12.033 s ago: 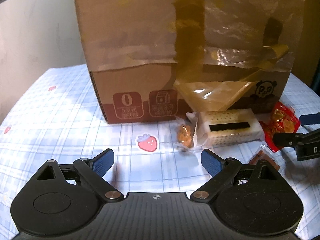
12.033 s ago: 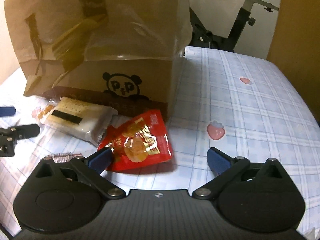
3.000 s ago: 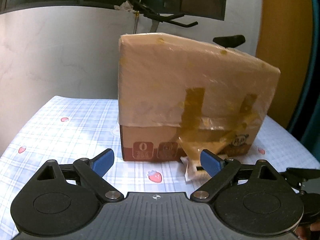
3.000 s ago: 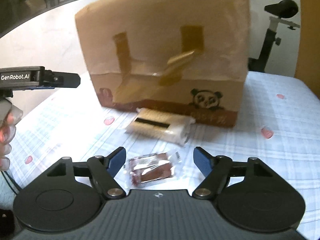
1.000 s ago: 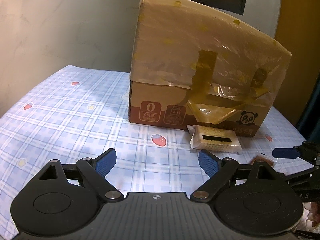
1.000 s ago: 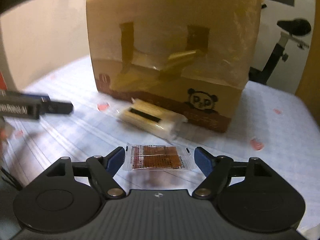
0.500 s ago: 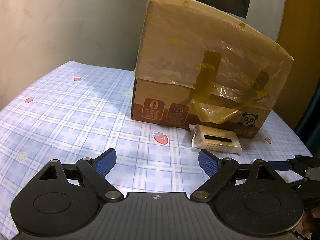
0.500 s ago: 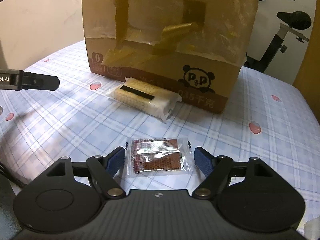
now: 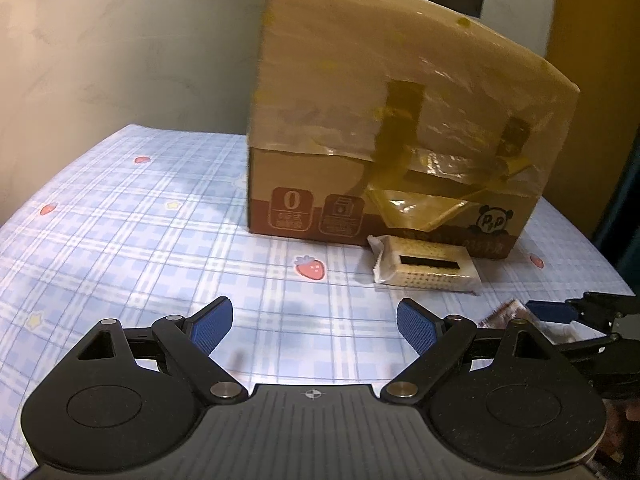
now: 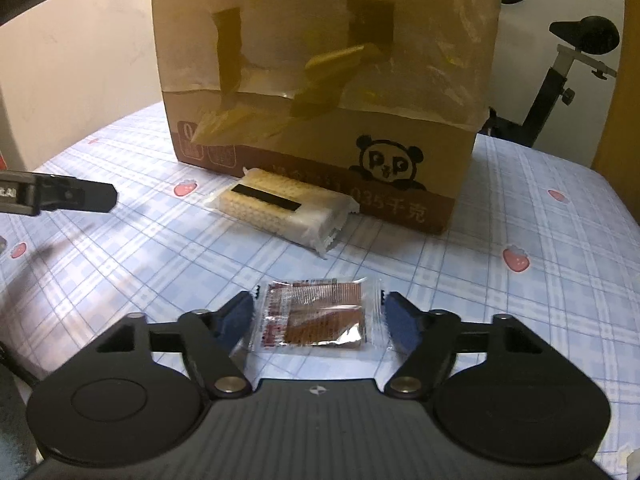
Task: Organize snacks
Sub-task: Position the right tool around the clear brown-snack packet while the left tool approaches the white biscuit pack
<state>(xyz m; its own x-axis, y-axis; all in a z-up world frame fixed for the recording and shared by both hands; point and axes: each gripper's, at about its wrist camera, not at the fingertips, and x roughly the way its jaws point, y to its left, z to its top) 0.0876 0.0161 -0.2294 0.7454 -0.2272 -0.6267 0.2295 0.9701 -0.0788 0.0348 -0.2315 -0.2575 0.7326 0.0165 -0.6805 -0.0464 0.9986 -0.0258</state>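
Blue-padded fingers (image 10: 236, 314) of the right gripper (image 10: 318, 316) spread wide, one on each side of a small clear-wrapped brown snack packet (image 10: 316, 314) lying flat on the table (image 10: 540, 208); pads just beside the packet's crimped ends, contact not clear, no firm pinch seen. Fingers (image 9: 210, 322) of the left gripper (image 9: 314, 322) likewise wide apart, holding nothing, only checked cloth between them. Blue-and-white plaid covering on the table, printed with red strawberries (image 9: 309, 267) and small stars. Towards the far middle, a tall cardboard box (image 9: 392, 128) wrapped in clear film and strips of brownish tape, with a panda logo (image 10: 386, 162) on its lower right face. Lying right against the near foot of the box, a pale cracker pack (image 10: 280, 204) with a black stripe on top, in white wrapping, angled slightly in the right wrist view. Brown packet nearer than the cracker pack and apart from it, seen in the left wrist view (image 9: 506, 314) low at the right, partly hidden behind the left gripper's own body, with the right gripper's finger just beside it. Left gripper's arm visible at the left edge of the right wrist view. Off the far right, an exercise bike (image 10: 576, 60) beside a pale wall.
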